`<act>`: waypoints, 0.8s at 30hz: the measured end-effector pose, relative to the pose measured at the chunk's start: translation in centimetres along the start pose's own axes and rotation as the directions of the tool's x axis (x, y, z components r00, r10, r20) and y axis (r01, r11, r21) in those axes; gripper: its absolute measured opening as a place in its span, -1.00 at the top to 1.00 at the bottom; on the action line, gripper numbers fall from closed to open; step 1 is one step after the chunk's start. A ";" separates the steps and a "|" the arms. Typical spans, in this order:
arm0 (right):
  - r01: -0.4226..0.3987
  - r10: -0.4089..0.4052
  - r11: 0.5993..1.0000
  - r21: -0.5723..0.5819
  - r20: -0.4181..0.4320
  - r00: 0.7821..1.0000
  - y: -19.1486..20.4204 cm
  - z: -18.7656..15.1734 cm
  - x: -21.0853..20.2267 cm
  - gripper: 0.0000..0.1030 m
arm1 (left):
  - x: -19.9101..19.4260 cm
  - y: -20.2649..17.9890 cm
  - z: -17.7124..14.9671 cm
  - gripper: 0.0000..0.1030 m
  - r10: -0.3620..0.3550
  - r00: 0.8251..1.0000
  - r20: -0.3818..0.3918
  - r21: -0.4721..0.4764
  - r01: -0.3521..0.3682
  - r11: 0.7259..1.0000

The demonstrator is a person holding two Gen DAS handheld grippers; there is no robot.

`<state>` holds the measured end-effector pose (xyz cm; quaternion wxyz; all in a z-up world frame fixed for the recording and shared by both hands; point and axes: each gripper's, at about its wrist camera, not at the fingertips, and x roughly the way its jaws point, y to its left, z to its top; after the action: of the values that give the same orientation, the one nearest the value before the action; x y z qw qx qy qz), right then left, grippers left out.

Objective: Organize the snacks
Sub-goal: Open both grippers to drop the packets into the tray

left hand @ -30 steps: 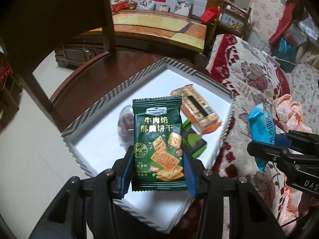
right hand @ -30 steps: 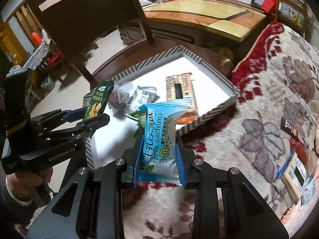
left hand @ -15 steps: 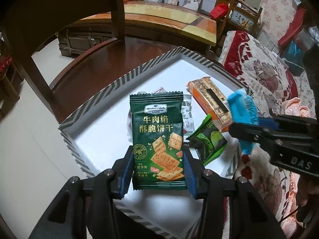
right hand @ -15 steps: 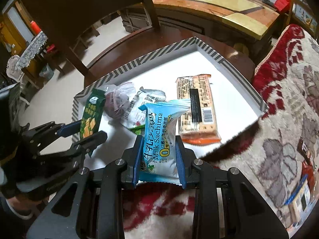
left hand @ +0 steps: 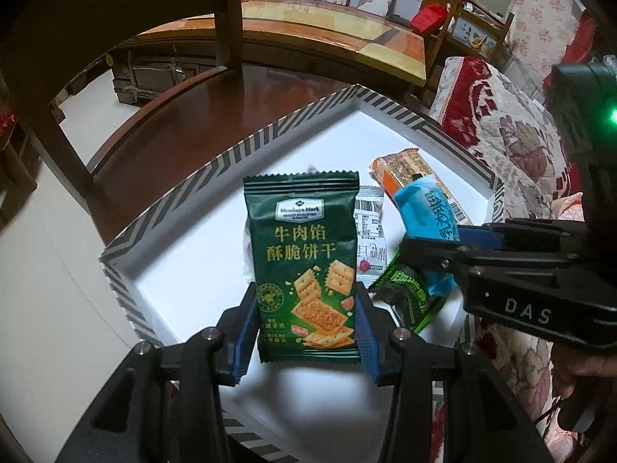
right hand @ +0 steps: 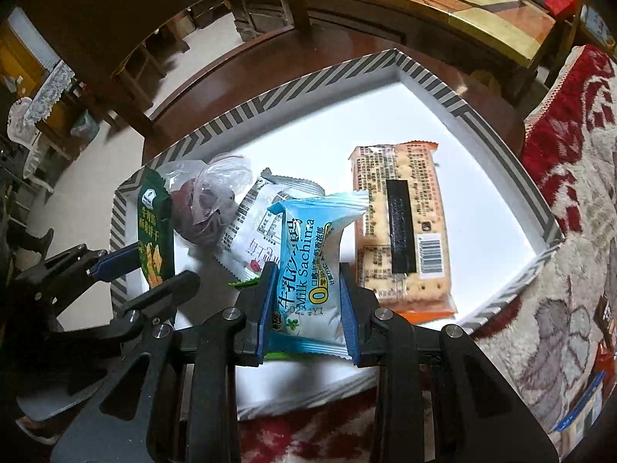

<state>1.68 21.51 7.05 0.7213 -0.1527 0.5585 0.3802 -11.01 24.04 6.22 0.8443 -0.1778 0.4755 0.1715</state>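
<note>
Left gripper point(left hand: 306, 328) is clamped on a green cracker pack point(left hand: 304, 262), held upright over the tray's point(right hand: 270, 96) near-left part, at abt 9 o'clock in the right wrist view. Behind it a clear bag point(right hand: 208, 204) w/ something dark, then a white packet point(right hand: 266, 227), both lying in the tray. Right gripper point(right hand: 306, 320) pinches a blue Sachima pack point(right hand: 308, 266) upright above the tray's near edge. Orange biscuit pack point(right hand: 401, 227) lies flat at 3 o'clock.
</note>
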 end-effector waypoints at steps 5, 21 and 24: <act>-0.006 0.005 1.000 0.021 0.011 1.000 -0.1 0.4 0.2 0.34 | 0.3 0.1 0.0 -0.02 0.017 1.000 -0.008 -0.019 -0.017 1.000; -0.050 0.037 0.992 0.118 0.116 0.993 -1.7 -3.2 -4.9 0.11 | -1.6 -1.4 0.3 -0.48 0.018 0.999 0.030 -0.023 -0.017 1.000; -0.053 0.034 0.990 0.134 0.140 0.990 -2.2 -4.4 -6.5 0.11 | -2.1 -2.6 0.5 -0.53 0.003 0.999 0.040 -0.008 -0.003 1.000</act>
<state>-0.35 14.82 11.12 0.7584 -0.0640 0.5355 0.3660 -10.53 21.75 8.62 0.8527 -0.1769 0.4582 0.1780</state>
